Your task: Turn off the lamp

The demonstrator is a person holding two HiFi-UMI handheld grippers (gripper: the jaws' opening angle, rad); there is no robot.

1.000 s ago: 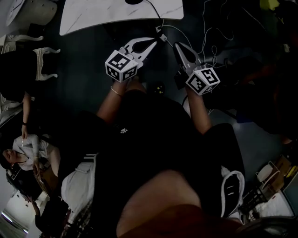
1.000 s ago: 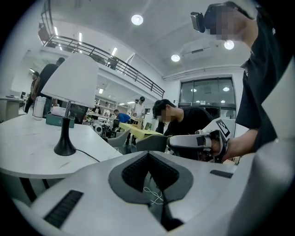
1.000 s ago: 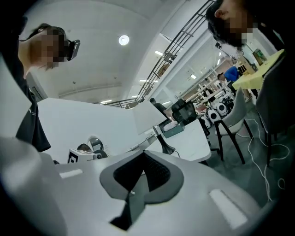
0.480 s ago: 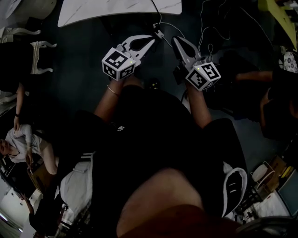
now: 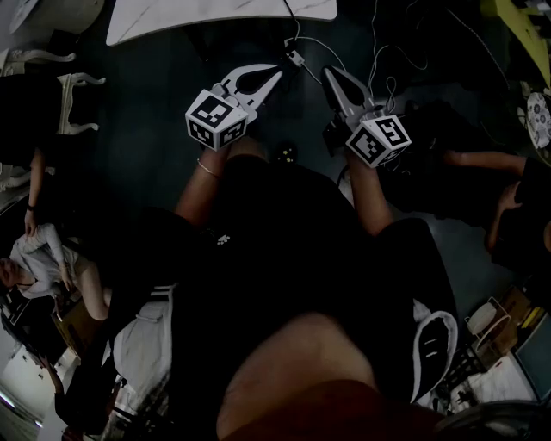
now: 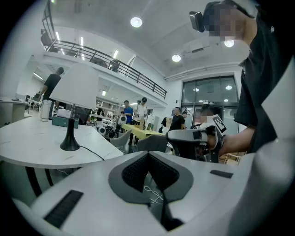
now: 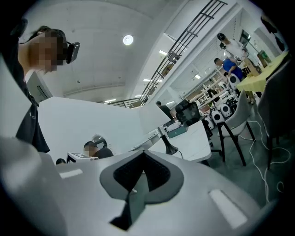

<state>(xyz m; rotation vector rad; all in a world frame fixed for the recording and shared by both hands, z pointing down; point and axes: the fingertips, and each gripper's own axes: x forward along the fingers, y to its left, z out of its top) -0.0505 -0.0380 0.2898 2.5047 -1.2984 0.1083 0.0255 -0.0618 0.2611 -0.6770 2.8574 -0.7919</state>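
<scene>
Table (image 5: 198, 17) cropped (head view), lamp (image 6: 73, 90) whole

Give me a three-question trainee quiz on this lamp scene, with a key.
1. True or false: the lamp stands on the white table.
2. What is the right claw gripping? A) a cord B) nothing, it is shut and empty C) a cup
3. Fill in: the lamp's shade is ____ in colour.
Key: 1 true; 2 B; 3 white.
</scene>
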